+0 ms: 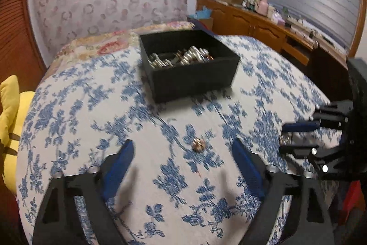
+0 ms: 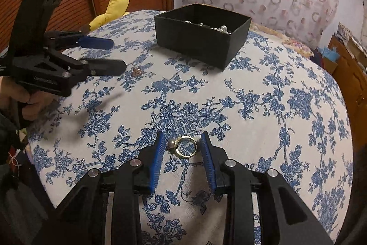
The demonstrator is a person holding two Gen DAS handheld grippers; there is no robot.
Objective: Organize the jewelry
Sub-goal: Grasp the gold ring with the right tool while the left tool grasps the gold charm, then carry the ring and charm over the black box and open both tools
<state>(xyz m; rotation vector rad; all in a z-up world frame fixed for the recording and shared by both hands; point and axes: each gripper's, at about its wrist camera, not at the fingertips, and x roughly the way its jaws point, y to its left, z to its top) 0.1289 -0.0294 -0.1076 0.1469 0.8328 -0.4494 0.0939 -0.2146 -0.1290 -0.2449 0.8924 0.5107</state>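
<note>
In your right wrist view, your left gripper (image 2: 119, 54) sits at the left edge, its jaws spread, with a small copper-coloured jewel (image 2: 137, 71) on the bedspread (image 2: 286, 88) just past its tips. At upper centre stands the black box (image 2: 201, 38) with pearls inside. At lower centre your right gripper (image 2: 183, 148) is released: the gold ring (image 2: 186, 146) with its pearl lies between the pads, not pressed by either.

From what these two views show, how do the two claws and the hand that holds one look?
Both the left claw and the right claw are matte black angular frames with silver round pivot pins and blue ribbed pads on the fingers. The left one has a tall black handle, gripped by a bare hand.
</note>
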